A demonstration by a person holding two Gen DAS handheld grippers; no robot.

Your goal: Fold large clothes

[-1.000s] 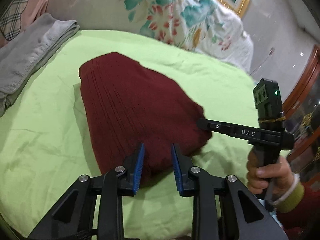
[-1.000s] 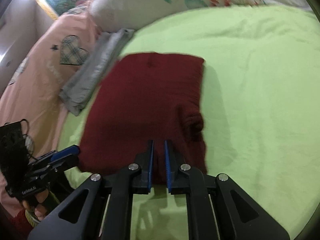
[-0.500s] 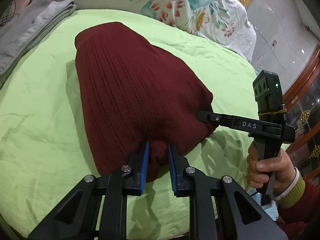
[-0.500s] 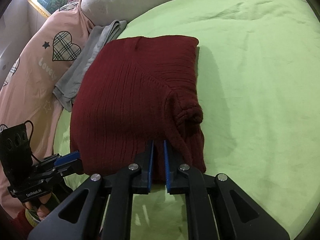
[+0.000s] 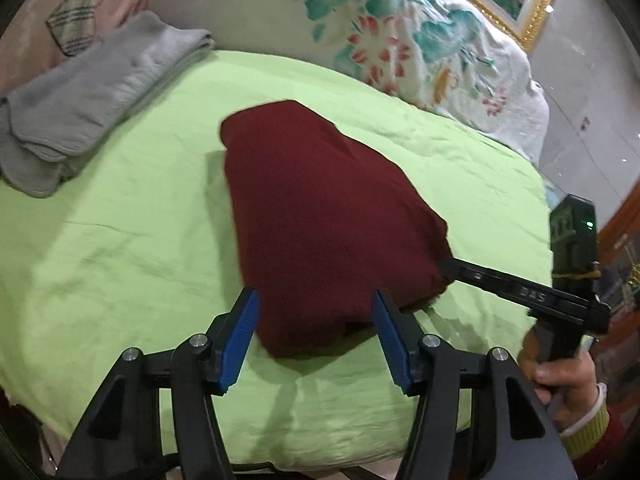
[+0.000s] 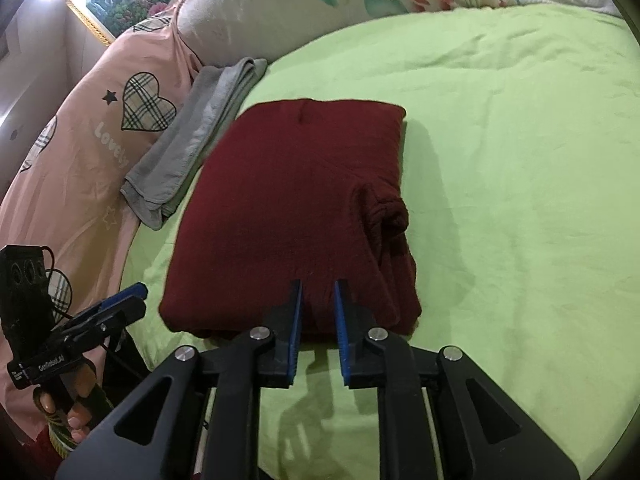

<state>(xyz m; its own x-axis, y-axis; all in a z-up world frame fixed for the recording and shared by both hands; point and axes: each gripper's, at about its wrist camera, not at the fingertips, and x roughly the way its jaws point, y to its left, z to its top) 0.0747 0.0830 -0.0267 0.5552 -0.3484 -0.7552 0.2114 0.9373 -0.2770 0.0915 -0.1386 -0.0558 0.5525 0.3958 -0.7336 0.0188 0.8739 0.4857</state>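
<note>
A dark red knit sweater (image 5: 320,216) lies folded into a thick rectangle on the light green bed sheet (image 5: 120,240); it also shows in the right wrist view (image 6: 296,216), with a rolled cuff at its right side. My left gripper (image 5: 316,320) is open wide, its blue pads on either side of the sweater's near corner, holding nothing. My right gripper (image 6: 318,296) is narrowly parted at the sweater's near edge, with a small gap between the pads and no cloth pinched. Each gripper shows in the other's view, the right one (image 5: 520,288) and the left one (image 6: 104,312).
A folded grey garment (image 5: 88,96) lies at the sheet's far left edge, also in the right wrist view (image 6: 200,136). A pink quilt with plaid hearts (image 6: 80,152) and a floral pillow (image 5: 400,32) border the bed. The sheet's near edge drops off below the grippers.
My left gripper has opened wide and let go of the sweater's near edge. My right gripper's jaws have parted a little. Both have drawn back and the sweater has settled flat.
</note>
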